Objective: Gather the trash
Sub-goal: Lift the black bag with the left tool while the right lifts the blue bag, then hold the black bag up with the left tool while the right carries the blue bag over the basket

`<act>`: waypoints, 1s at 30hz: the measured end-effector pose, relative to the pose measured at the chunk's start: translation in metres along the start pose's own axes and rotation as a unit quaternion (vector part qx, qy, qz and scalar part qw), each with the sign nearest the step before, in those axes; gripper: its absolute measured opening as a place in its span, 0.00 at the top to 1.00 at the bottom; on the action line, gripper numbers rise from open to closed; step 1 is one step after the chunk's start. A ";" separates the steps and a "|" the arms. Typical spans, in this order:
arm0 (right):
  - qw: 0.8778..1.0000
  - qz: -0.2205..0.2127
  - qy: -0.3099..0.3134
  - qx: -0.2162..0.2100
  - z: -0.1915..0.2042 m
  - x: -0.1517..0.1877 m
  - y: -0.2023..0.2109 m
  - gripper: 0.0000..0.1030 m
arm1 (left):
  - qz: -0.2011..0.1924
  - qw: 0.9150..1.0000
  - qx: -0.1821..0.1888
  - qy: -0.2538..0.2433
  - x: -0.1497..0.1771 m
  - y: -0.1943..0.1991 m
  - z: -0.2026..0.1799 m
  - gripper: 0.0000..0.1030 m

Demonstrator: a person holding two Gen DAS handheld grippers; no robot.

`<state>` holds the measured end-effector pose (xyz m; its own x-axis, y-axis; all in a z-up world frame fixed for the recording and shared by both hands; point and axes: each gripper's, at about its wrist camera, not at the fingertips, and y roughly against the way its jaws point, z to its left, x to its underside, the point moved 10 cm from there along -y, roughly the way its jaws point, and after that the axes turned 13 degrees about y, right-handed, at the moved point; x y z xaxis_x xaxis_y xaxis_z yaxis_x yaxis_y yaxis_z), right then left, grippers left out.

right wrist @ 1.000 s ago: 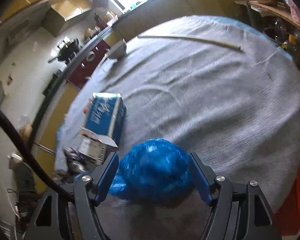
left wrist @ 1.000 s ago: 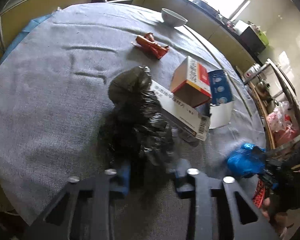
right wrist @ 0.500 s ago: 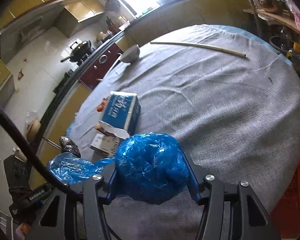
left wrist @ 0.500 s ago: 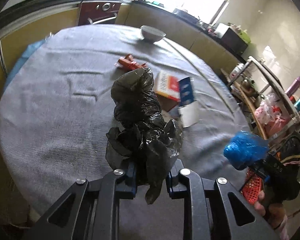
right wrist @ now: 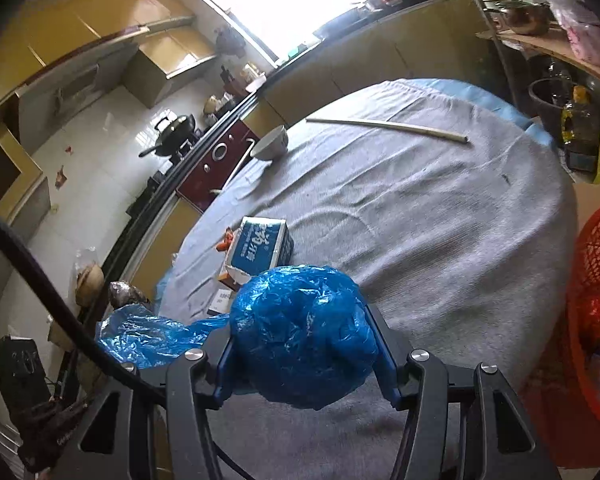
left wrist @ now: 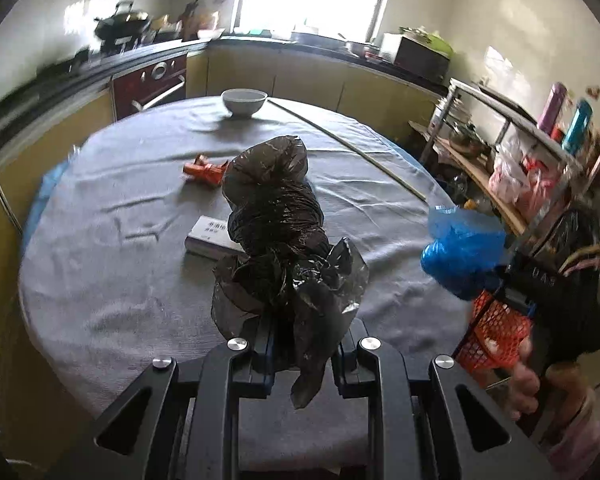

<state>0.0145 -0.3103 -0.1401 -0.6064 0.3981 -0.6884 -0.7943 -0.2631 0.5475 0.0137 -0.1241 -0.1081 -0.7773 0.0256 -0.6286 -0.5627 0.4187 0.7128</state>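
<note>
1. Left gripper (left wrist: 302,350) was clamped on a crumpled black plastic bag (left wrist: 276,216), held up above the grey-clothed round table (left wrist: 112,280).
2. Right gripper (right wrist: 304,364) was squeezing a blue plastic bag (right wrist: 304,332), also lifted clear of the cloth.
3. On the table: blue-white carton (right wrist: 260,246), white flat box (left wrist: 210,234), orange wrapper (left wrist: 204,170), white bowl (left wrist: 244,101), long thin stick (right wrist: 388,129).
4. Red mesh basket (right wrist: 598,304) stood beside the table edge.

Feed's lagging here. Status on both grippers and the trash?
Left gripper shut on black bag. Right gripper shut on blue bag. Boxes, wrapper remain on table. Red basket unobstructed.
</note>
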 end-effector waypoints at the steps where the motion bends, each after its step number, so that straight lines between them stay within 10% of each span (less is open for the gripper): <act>1: 1.000 -0.006 -0.003 0.000 -0.002 -0.001 0.006 0.43 | -0.004 1.000 -0.004 -0.008 0.000 0.002 -0.004 0.77; 30: 0.996 -0.070 -0.050 0.006 -0.052 -0.003 0.081 0.43 | -0.042 0.985 -0.088 -0.145 0.018 0.010 -0.093 0.77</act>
<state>-0.0499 -0.3785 -0.1182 -0.4833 0.5153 -0.7078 -0.8695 -0.1886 0.4564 -0.0318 -0.2037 -0.0838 -0.6274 0.2676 -0.7313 -0.6809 0.2672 0.6819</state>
